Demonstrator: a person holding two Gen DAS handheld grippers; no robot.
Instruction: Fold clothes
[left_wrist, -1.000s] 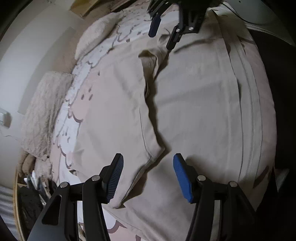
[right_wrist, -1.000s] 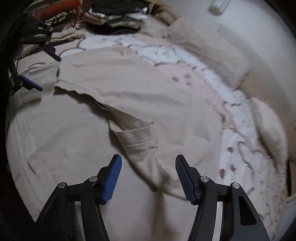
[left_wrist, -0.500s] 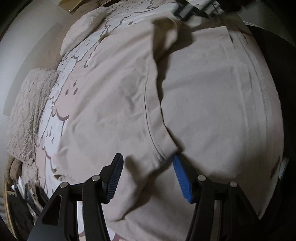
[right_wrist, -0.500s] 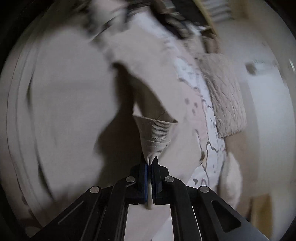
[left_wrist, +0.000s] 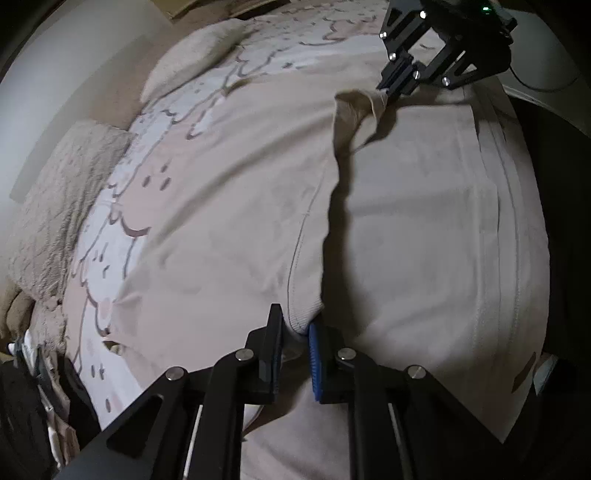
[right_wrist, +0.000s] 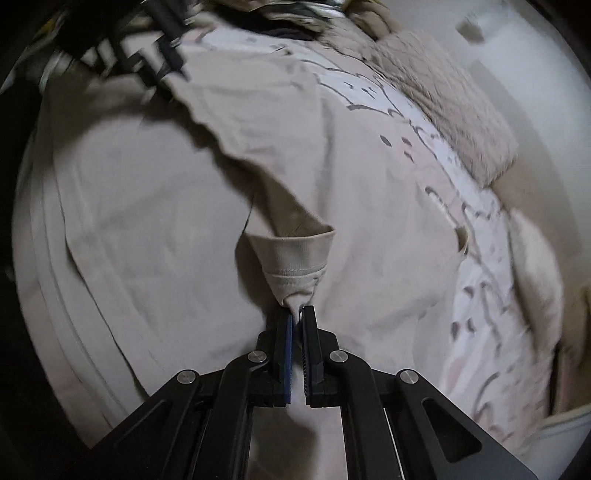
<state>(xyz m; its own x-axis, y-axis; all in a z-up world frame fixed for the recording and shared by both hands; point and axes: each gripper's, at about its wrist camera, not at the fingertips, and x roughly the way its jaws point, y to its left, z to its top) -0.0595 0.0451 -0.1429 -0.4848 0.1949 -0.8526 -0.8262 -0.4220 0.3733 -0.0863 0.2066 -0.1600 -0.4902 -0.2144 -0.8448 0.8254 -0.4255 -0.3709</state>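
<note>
Item: beige garment (left_wrist: 229, 229), spread on the bed (left_wrist: 424, 229) near its edge. My left tongs (left_wrist: 297, 332) and right tongs (right_wrist: 296, 317) each pinch a hem corner. Risk: thin grips slipping if I pull unevenly.

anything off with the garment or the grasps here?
Nothing stands out. The left gripper pinches one ribbed corner of the beige garment, the right gripper the other cuff, both lifted off the bed.

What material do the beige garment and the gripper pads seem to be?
Beige garment: soft knit, probably cotton jersey; matte, with a ribbed, stitched cuff.
Pads on the left gripper: blue, grooved, matte, likely rubber or plastic.
</note>
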